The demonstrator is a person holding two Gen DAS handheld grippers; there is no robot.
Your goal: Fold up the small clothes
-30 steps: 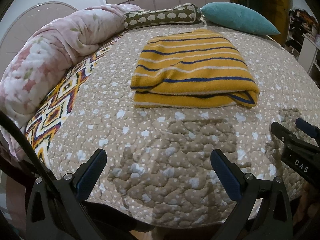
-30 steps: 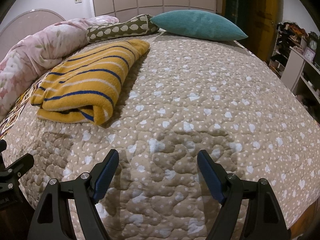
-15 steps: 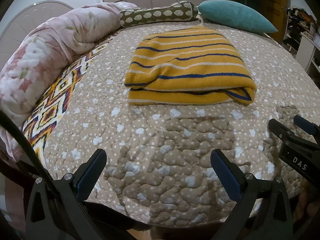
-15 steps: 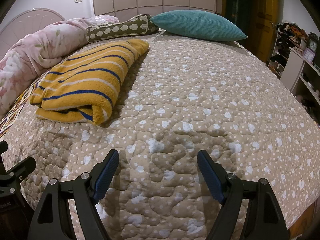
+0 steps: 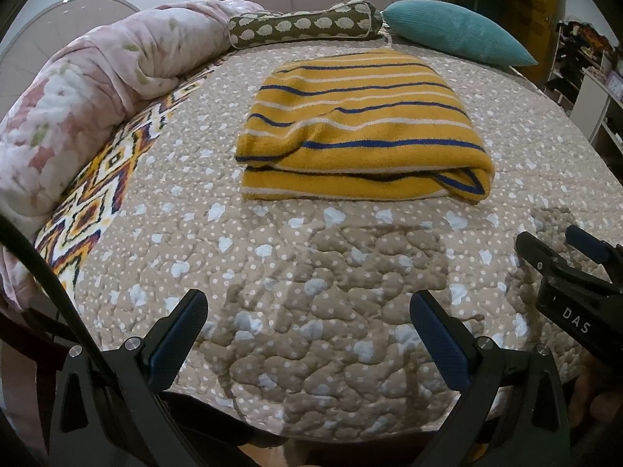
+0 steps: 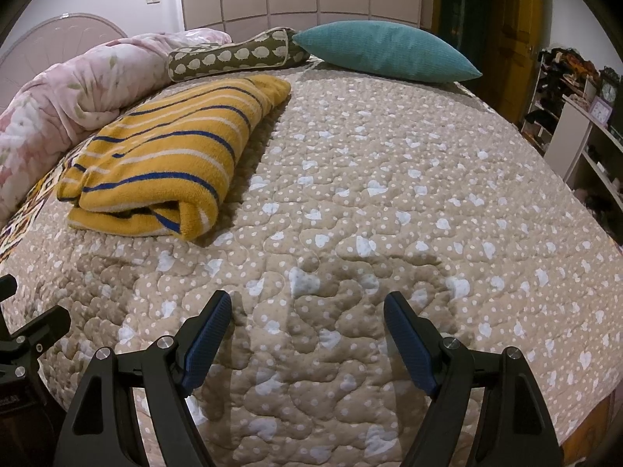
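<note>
A yellow garment with blue and white stripes [image 5: 362, 132] lies folded in a flat stack on the beige dotted quilt; it also shows in the right wrist view [image 6: 171, 155] at the left. My left gripper [image 5: 307, 334] is open and empty, held over the quilt's near edge, well short of the garment. My right gripper [image 6: 307, 334] is open and empty over bare quilt, to the right of the garment. The right gripper also shows at the right edge of the left wrist view [image 5: 564, 264].
A pink floral duvet [image 5: 78, 89] is bunched along the left. A patterned bolster [image 5: 303, 27] and a teal pillow [image 5: 455, 35] lie at the back. Shelves [image 6: 584, 132] stand to the right of the bed. A geometric patterned sheet [image 5: 101, 194] shows at the left.
Both grippers have shifted only slightly; the left wrist view has drifted a little, so the garment sits a bit more centred. The garment has not moved.
</note>
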